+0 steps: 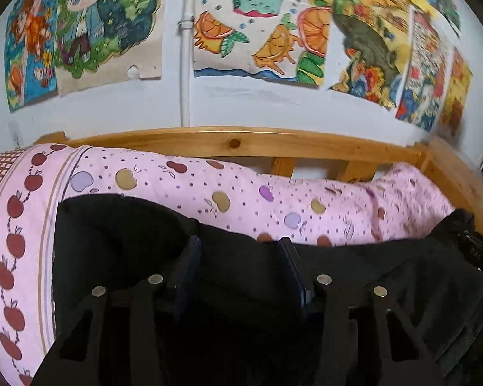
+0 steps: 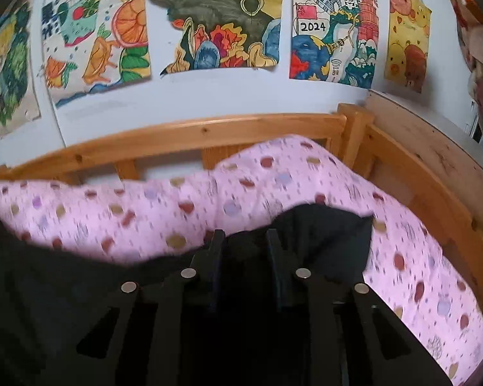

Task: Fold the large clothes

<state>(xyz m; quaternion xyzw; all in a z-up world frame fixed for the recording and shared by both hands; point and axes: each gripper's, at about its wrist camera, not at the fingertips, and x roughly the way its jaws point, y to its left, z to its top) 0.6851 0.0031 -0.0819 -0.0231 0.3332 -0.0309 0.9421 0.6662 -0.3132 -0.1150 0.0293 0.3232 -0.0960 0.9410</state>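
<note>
A large black garment [image 1: 128,234] lies spread on the pink fruit-print bedding [image 1: 241,199]. My left gripper [image 1: 240,247] sits low over its far edge with the jaws wide apart and black cloth lying between and beneath them. In the right wrist view the same garment [image 2: 331,231] ends in a raised corner just right of my right gripper [image 2: 245,236]. Its jaws stand moderately apart with black cloth between them. No pinch on the cloth shows in either view.
A wooden bed rail [image 1: 241,143] runs along the back, with a corner post [image 2: 354,135] and side rail [image 2: 434,193] on the right. Children's drawings [image 2: 215,22] hang on the white wall. A white pipe [image 1: 185,64] runs down the wall.
</note>
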